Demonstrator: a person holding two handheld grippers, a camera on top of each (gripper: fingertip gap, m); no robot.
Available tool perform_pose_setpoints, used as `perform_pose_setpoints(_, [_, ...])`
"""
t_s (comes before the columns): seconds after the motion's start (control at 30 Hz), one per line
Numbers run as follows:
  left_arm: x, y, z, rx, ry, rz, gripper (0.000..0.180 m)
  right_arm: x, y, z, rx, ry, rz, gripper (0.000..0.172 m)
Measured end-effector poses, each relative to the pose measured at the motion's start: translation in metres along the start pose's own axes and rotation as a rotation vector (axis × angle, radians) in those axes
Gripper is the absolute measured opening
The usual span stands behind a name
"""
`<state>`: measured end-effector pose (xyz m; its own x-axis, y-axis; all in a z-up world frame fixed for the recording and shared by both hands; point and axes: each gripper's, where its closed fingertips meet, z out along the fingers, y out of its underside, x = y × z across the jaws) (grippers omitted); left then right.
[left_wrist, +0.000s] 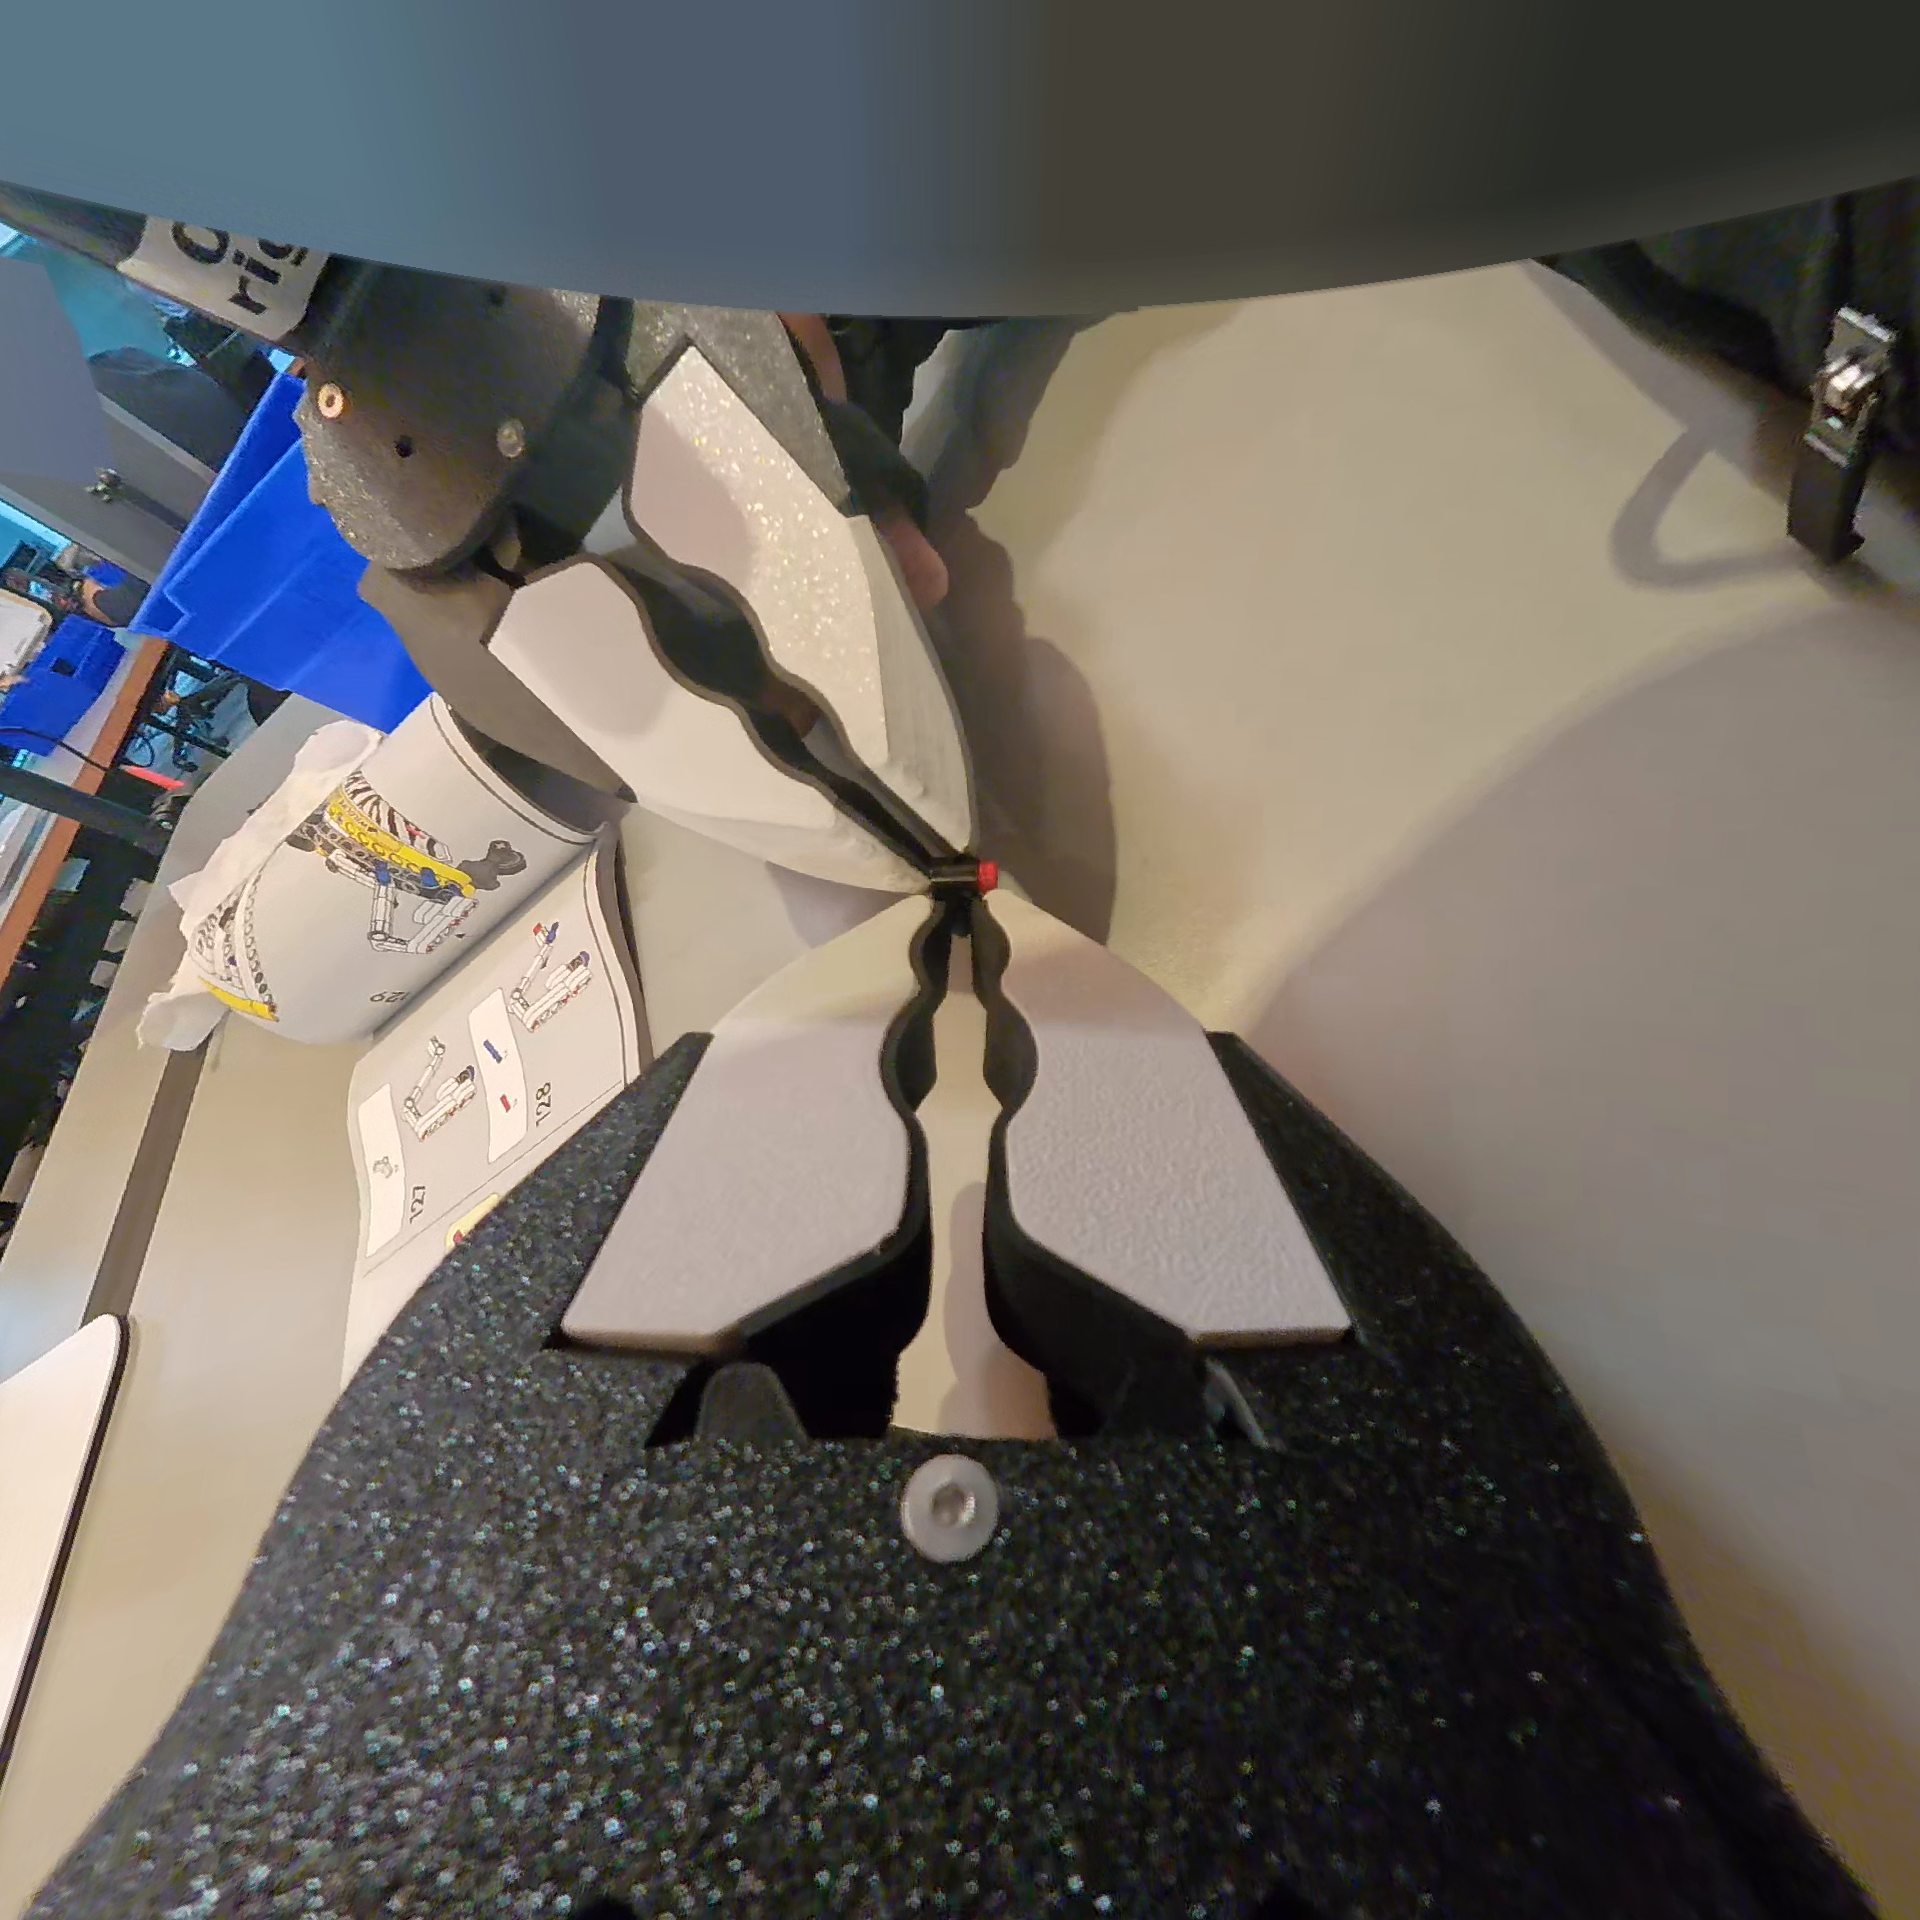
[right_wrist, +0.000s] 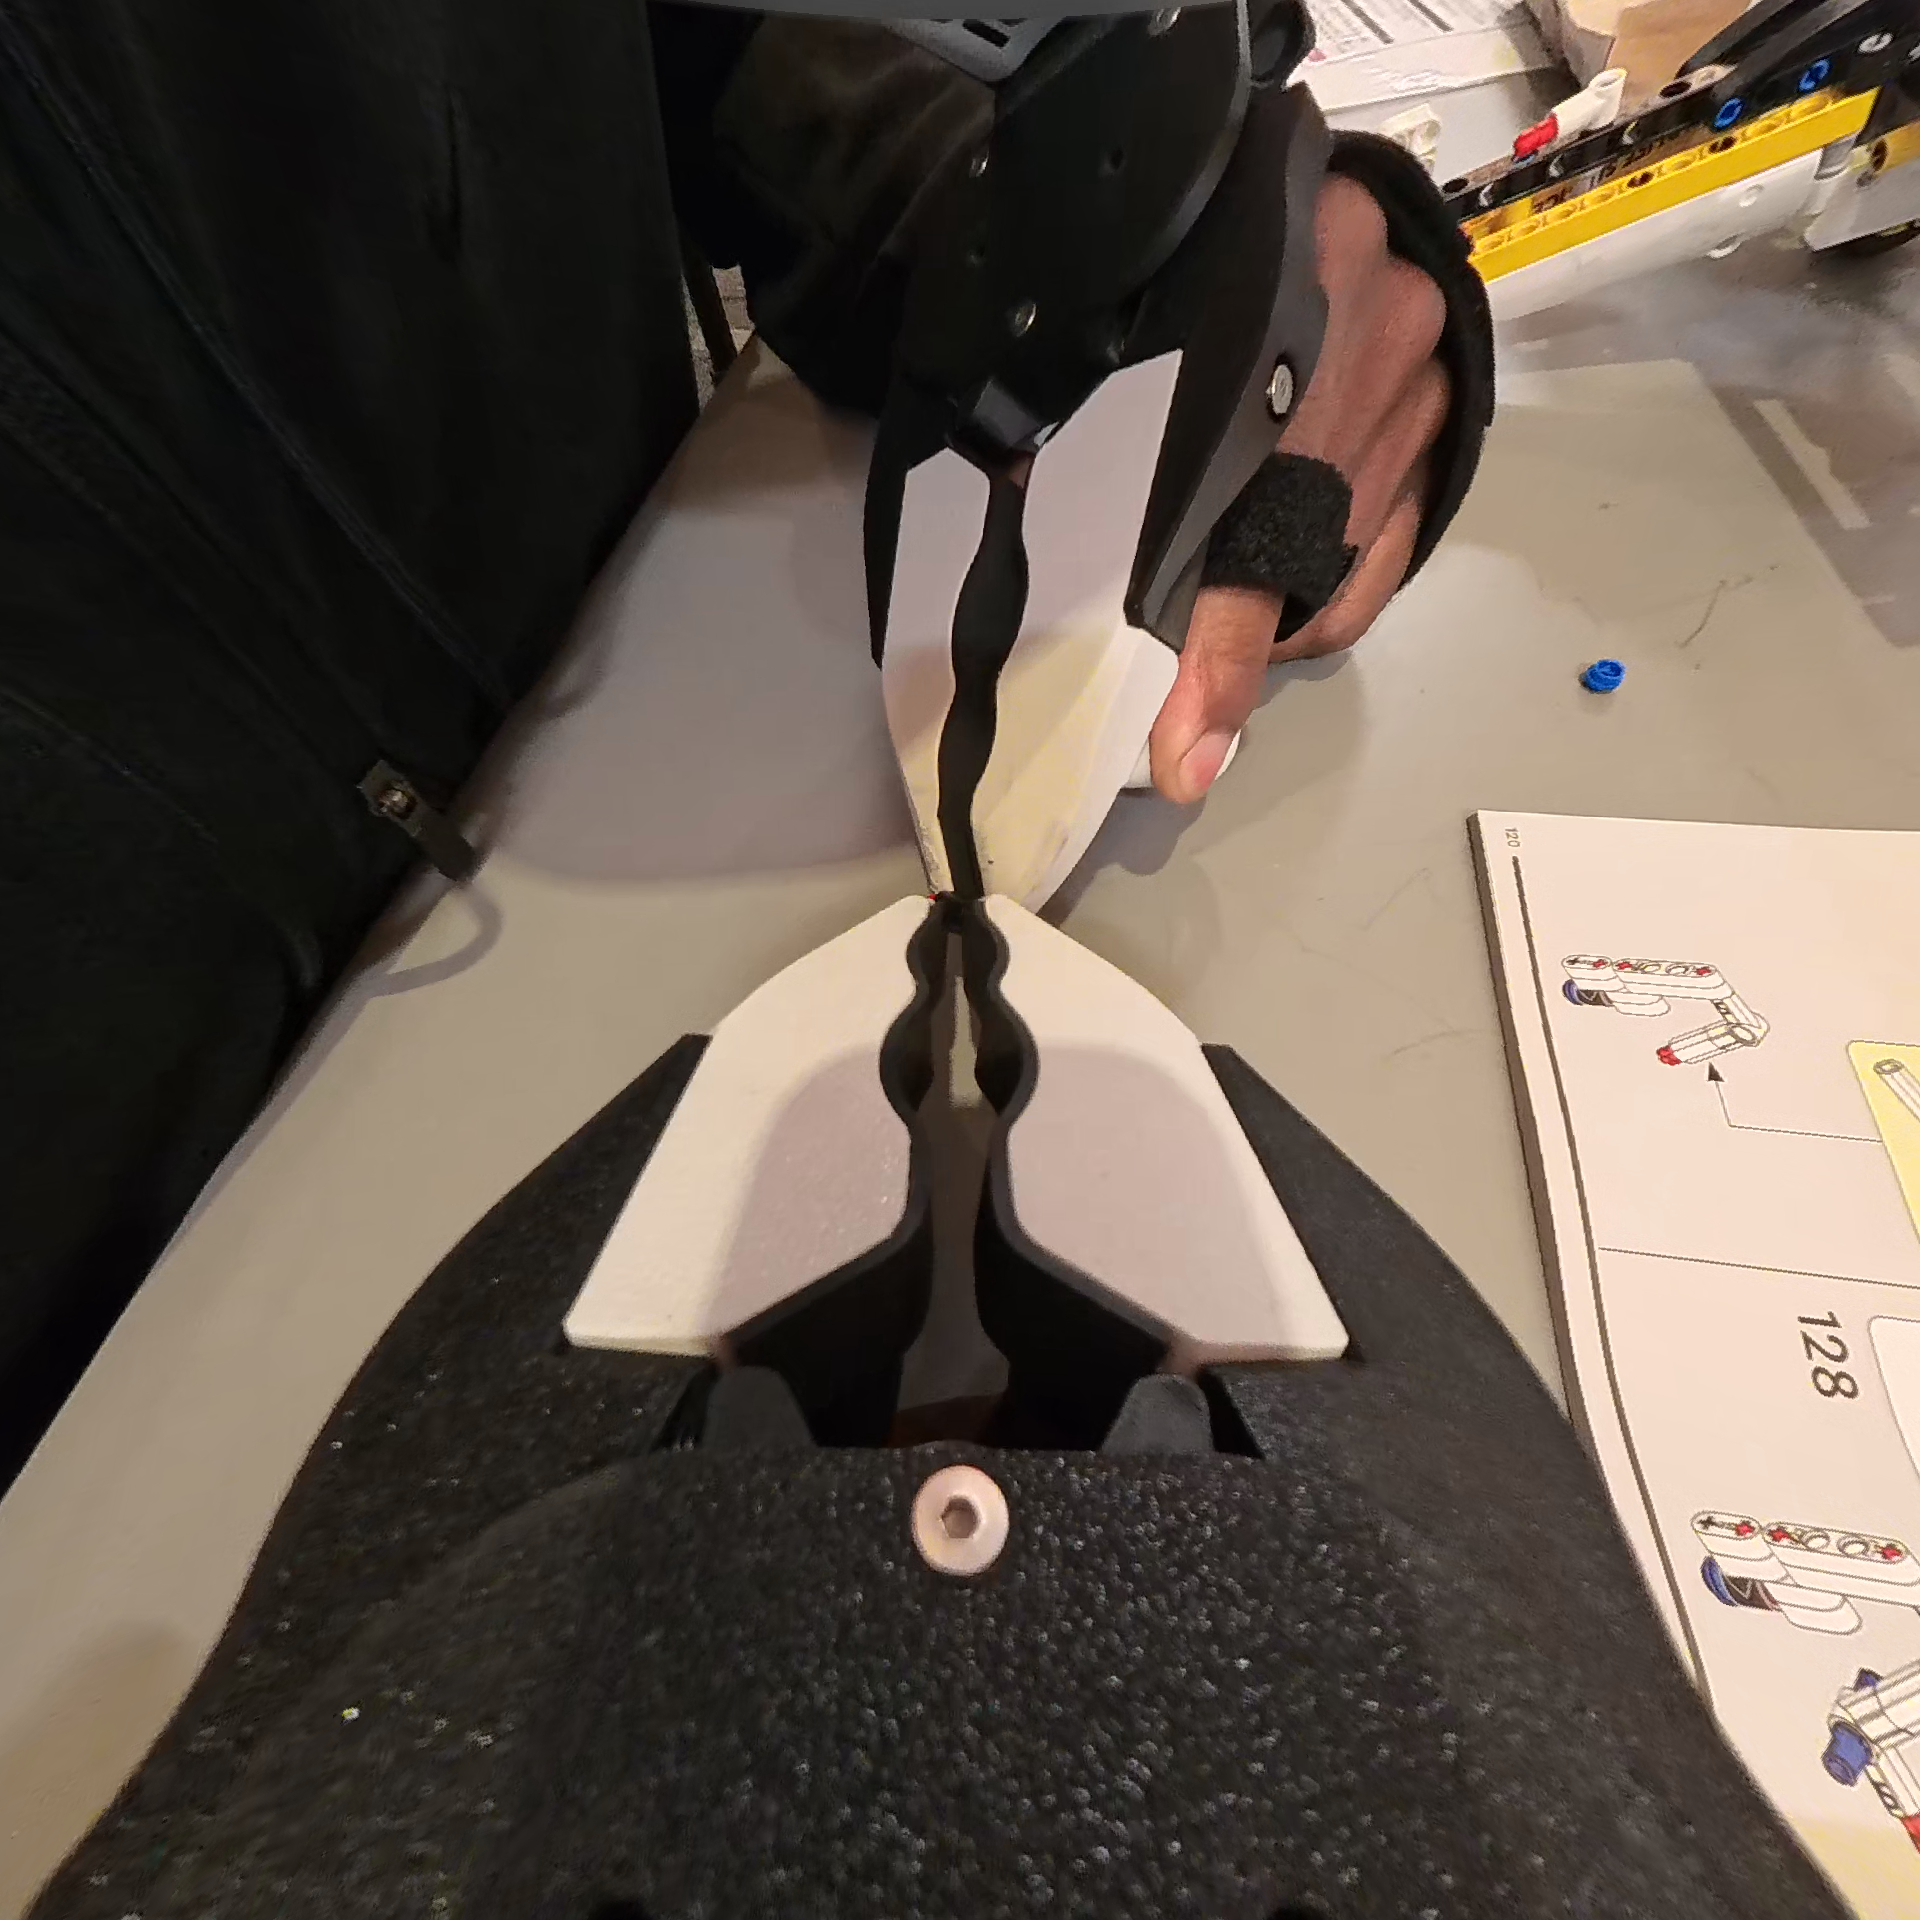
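A small black piece with a red end hangs above the grey table, where the two grippers meet tip to tip. My left gripper comes up from the bottom of the left wrist view, shut on the black piece, with a dark part showing between its pads. My right gripper reaches down from the upper left with its tips closed together at the piece's left end. In the right wrist view my right gripper is nearly closed, with a dark bit and a red speck at its tips. The left gripper reaches down from above.
An open instruction booklet lies left of the grippers and also shows in the right wrist view. Crumpled white paper and blue bins are behind it. A yellow and black brick model and a small blue part lie far right. A person's dark clothing is on the left. My left and right fingertips are right by each other.
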<state>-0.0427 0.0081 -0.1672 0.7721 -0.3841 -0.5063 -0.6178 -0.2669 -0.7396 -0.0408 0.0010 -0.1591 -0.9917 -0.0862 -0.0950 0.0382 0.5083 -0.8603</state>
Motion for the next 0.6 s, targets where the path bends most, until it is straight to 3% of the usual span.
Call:
perform_pose_setpoints(0.23, [-0.005,0.000,0.000,0.002,-0.014,-0.038,0.004,0.004,-0.002,-0.004,0.028,0.034,-0.008,0.002])
perform_pose_setpoints(0.43, [-0.035,0.005,-0.007,-0.008,-0.157,-0.270,0.004,0.033,-0.010,-0.021,0.093,0.342,-0.125,0.008])
perform_pose_setpoints(0.6, [-0.064,0.011,-0.019,-0.015,-0.397,-0.391,0.004,0.058,-0.009,-0.026,0.094,0.484,0.116,0.007])
